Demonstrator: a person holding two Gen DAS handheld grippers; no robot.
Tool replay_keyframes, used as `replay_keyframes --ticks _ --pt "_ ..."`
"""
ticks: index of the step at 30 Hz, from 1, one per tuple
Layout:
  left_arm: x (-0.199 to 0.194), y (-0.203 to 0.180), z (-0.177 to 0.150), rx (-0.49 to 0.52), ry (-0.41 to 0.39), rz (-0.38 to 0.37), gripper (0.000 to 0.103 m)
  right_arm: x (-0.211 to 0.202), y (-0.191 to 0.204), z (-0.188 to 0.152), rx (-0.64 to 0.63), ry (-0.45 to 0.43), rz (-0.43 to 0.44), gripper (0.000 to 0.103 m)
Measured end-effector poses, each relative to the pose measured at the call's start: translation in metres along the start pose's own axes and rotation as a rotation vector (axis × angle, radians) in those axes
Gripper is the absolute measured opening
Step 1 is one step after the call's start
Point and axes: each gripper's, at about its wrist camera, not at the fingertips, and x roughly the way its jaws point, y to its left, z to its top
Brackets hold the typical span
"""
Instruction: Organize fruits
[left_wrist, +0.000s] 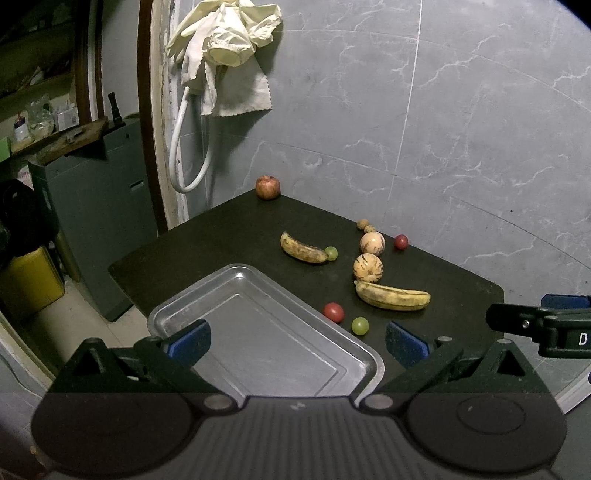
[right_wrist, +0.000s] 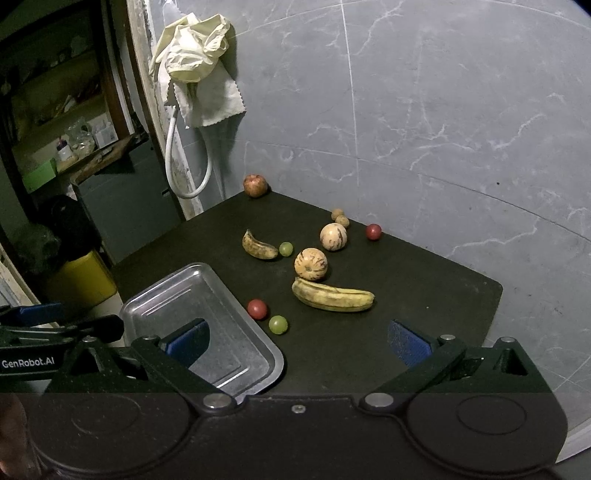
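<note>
An empty metal tray (left_wrist: 207, 295) (right_wrist: 155, 295) sits at the near left of a dark table (left_wrist: 221, 229). Fruit lies beyond it: a near banana (left_wrist: 393, 295) (right_wrist: 332, 295), a far banana (left_wrist: 301, 249) (right_wrist: 258, 246), two striped melons (left_wrist: 367, 267) (right_wrist: 311, 264), a red apple (left_wrist: 267, 187) (right_wrist: 255, 185), red tomatoes (left_wrist: 333, 312) (right_wrist: 257, 308) and green grapes (left_wrist: 359, 326) (right_wrist: 277, 324). My left gripper (left_wrist: 297, 341) is open and empty over the tray. My right gripper (right_wrist: 297, 339) is open and empty over the table's near edge.
Two small brown fruits (right_wrist: 340, 217) and another red tomato (right_wrist: 373, 231) lie by the grey marble wall. Cloths and a hose (left_wrist: 221, 48) hang at the wall corner. A grey cabinet (left_wrist: 92, 206) and a yellow container (left_wrist: 29, 280) stand left of the table.
</note>
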Motion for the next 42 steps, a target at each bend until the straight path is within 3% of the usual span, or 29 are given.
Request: replay_keyframes --ticks 42 --pt "0.013 -0.004 -0.002 -0.017 0.023 0.021 0.103 0.014 -0.006 0.005 -0.006 0.002 0.033 0.103"
